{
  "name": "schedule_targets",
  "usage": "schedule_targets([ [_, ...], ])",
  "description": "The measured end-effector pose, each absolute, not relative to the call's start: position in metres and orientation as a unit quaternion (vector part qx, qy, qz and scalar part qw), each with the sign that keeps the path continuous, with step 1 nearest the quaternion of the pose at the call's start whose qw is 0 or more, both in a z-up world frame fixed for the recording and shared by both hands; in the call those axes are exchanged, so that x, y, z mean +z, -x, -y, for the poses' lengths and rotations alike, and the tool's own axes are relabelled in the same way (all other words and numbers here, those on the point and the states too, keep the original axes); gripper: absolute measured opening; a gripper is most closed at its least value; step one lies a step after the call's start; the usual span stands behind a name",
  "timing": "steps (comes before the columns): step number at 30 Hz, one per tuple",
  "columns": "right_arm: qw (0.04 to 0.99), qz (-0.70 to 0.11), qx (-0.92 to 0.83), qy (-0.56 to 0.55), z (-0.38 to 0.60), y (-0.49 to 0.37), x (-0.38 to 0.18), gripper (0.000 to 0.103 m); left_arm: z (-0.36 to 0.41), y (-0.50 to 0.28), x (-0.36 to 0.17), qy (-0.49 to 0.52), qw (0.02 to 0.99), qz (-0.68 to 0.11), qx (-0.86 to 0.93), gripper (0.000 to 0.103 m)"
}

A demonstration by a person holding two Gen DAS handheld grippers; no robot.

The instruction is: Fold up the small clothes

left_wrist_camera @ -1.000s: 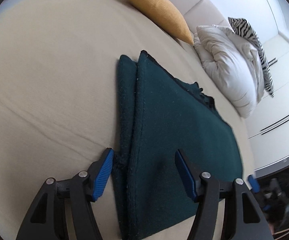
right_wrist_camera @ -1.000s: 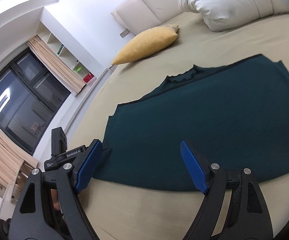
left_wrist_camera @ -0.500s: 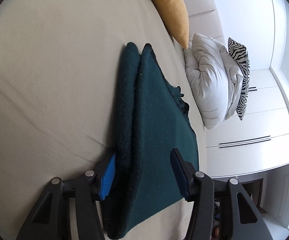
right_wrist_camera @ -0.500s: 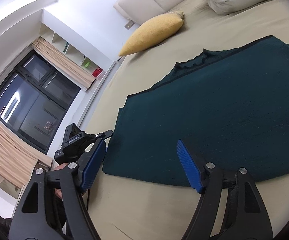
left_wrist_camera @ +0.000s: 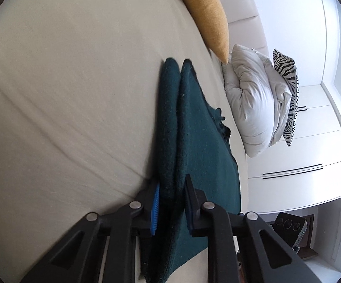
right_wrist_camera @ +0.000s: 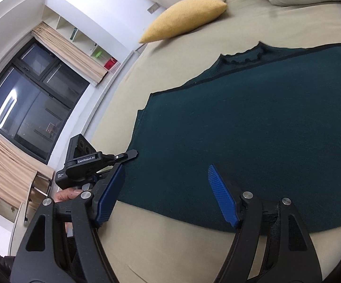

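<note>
The left gripper point(left_wrist_camera: 170, 202) is closing on the dark green sweater's point(left_wrist_camera: 194, 141) doubled edge, running toward twelve o'clock; the right gripper point(right_wrist_camera: 168, 195) hovers apart over its hem

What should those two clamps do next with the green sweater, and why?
Probably the right gripper should close on the sweater hem: its jaws stand open over that edge, while the left gripper jaws are closing on the side edge, the fabric between them.
</note>
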State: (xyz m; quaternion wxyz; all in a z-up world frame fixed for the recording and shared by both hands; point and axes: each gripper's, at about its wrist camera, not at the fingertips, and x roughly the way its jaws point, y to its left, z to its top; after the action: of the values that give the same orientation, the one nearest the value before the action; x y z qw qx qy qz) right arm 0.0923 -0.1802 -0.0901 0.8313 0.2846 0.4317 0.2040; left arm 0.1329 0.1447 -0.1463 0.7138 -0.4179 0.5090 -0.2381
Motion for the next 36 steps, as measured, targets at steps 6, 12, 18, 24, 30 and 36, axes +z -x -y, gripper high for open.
schedule_targets([
  [6,0.829,-0.446,0.206,-0.267,0.158,-0.116,-0.095,0.071,-0.144,-0.125,-0.136,0.4,0.744,-0.486,-0.225,0.017],
  [12,0.806,-0.476,0.215,-0.277,0.137,-0.165,-0.111,0.071,-0.137,-0.123,-0.129,0.333,0.779,-0.486,-0.213,0.017],
  [18,0.79,-0.51,0.202,-0.276,0.126,-0.199,-0.142,0.071,-0.136,-0.128,-0.133,0.316,0.782,-0.494,-0.212,0.017],
  [24,0.772,-0.49,0.217,-0.341,0.145,-0.194,-0.142,0.069,-0.124,-0.127,-0.111,0.29,0.793,-0.495,-0.207,0.015],
  [30,0.754,-0.449,0.22,-0.426,0.207,-0.184,-0.135,0.071,-0.074,-0.135,-0.06,0.242,0.811,-0.482,-0.229,0.015],
  [36,0.737,-0.419,0.208,-0.488,0.29,-0.173,-0.137,0.071,0.049,-0.146,-0.026,0.185,0.809,-0.476,-0.29,0.014],
])
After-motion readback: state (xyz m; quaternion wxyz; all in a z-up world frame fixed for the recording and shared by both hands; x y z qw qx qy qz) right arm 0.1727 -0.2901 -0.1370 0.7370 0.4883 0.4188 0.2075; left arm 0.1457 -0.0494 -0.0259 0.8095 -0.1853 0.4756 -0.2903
